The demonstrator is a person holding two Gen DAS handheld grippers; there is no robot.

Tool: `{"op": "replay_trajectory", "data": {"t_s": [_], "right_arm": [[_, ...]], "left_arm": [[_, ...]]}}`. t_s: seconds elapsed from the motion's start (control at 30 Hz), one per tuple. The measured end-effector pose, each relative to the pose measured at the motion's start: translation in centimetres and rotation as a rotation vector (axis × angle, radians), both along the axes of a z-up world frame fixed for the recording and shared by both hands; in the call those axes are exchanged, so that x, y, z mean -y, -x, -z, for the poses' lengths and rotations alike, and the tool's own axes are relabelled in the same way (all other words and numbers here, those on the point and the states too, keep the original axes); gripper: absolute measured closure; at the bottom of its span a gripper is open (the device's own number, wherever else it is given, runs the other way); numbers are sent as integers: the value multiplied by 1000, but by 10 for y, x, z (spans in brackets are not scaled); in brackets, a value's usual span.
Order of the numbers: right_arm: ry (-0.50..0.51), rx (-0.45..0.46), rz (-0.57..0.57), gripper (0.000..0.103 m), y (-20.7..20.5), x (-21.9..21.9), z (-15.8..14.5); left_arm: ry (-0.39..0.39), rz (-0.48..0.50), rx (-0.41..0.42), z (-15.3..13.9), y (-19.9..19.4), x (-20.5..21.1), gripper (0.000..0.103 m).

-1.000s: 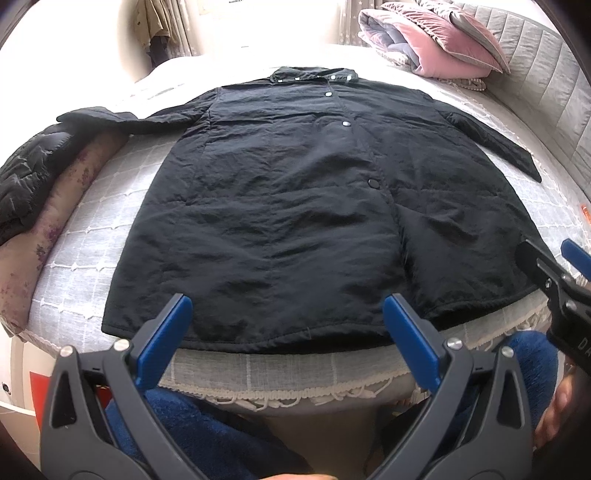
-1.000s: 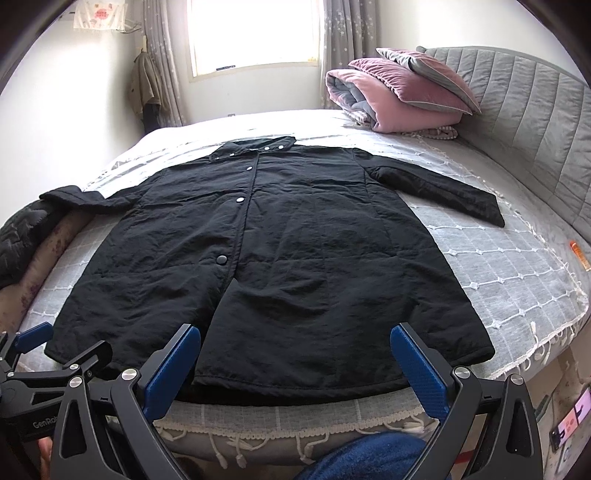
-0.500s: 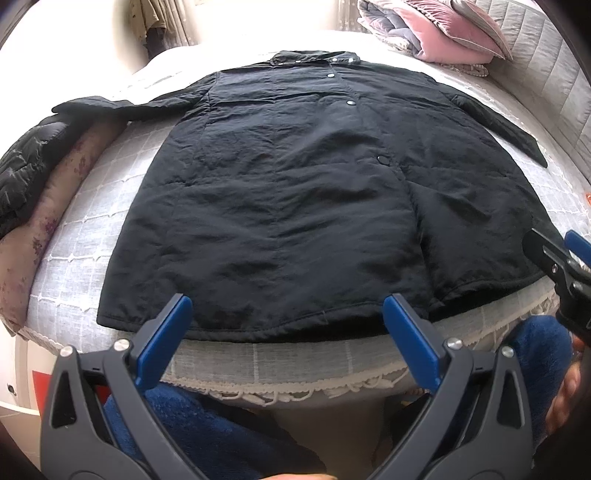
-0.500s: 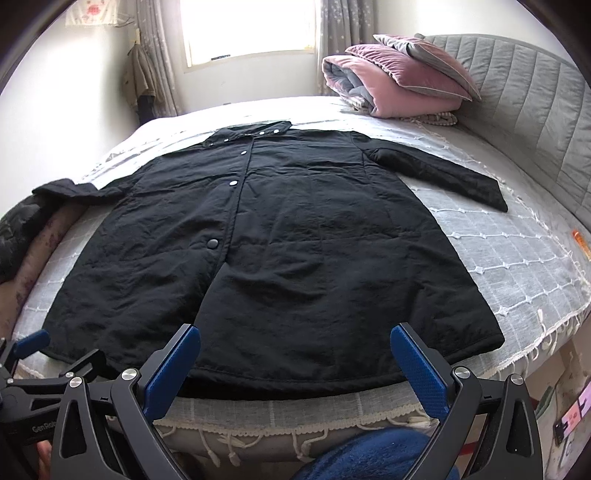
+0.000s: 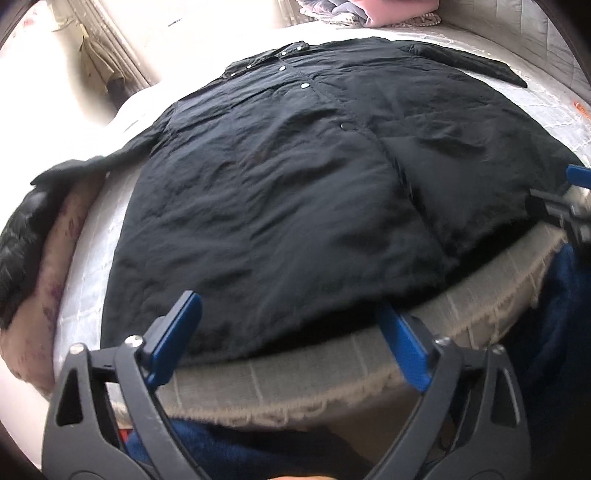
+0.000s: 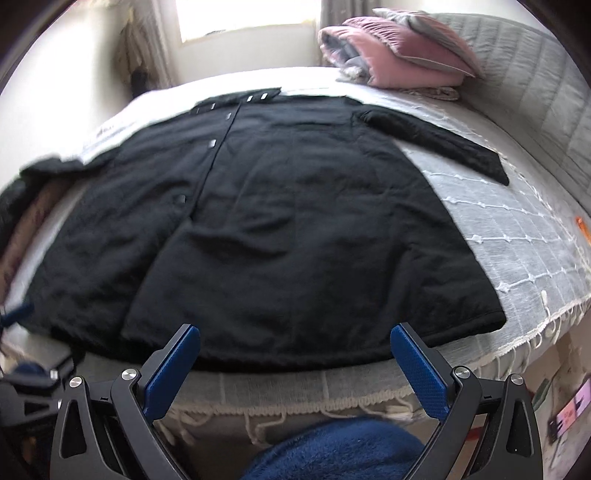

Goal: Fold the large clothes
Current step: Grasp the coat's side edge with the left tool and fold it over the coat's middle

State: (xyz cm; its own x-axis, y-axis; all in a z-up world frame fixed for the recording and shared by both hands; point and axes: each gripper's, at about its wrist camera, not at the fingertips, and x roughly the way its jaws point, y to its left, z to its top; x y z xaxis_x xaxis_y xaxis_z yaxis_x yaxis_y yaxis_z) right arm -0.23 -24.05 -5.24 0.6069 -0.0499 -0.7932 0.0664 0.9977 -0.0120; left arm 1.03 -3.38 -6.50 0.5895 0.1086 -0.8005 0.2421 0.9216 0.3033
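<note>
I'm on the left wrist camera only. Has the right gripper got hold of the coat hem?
Observer: No. The right gripper is open and grips nothing; the black coat has its hem just ahead of the pads.
Operator: Where's the hem's right corner?
Observer: Flat on the bedspread, to the right of the gripper, not over the bed's edge.
Operator: What's the glare past the collar?
Observer: A bright window beyond the bed.
</note>
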Motion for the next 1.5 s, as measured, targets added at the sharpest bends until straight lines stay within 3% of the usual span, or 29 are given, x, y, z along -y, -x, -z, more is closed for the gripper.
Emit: {"op": "replay_trajectory", "data": {"t_s": [0.23,0.37,0.47,0.53,0.6,0.73,0.83,0.97,1.07,1.13,1.27,1.33,1.37,1.4,1.5], "right_arm": [[49,-19,-55,0,-5,-10,7],[63,-39,-56,0,-10,-9,8],[58,-30,-77,0,-9,-11,8],[24,-29,-70,0,-10,-7,7],[-27,-43,-50,0,-12,2,8],[-67,-81,-36,0,-14,8,12],[-118,-85,-23,0,-15,21,10],[-185,-64,70,0,-10,66,5],[-136,-42,191,0,-1,107,5],[-142,-33,285,0,8,138,8],[-303,45,314,2,18,179,10],[-347,63,297,13,12,186,13],[-371,59,287,17,9,186,15],[-413,55,273,31,4,186,20],[-468,39,272,46,-6,185,31]], "left_arm": [[115,-91,103,-54,-37,-23,9],[176,-89,91,-59,-36,-29,9],[263,37,-35,-33,-17,-13,9],[315,119,-174,-6,-9,1,9],[327,127,-247,12,-5,6,9],[383,96,-229,4,-3,-18,9],[426,-2,-178,-15,-1,-70,9],[370,-210,-82,-22,5,-153,9],[340,-369,-80,-11,5,-217,9],[369,-443,-88,-4,5,-248,10],[521,-473,-126,11,1,-276,29],[583,-434,-151,18,-3,-267,34],[589,-419,-163,20,-6,-259,40],[585,-404,-168,21,-7,-253,42],[534,-336,-180,19,-15,-232,67]]}}
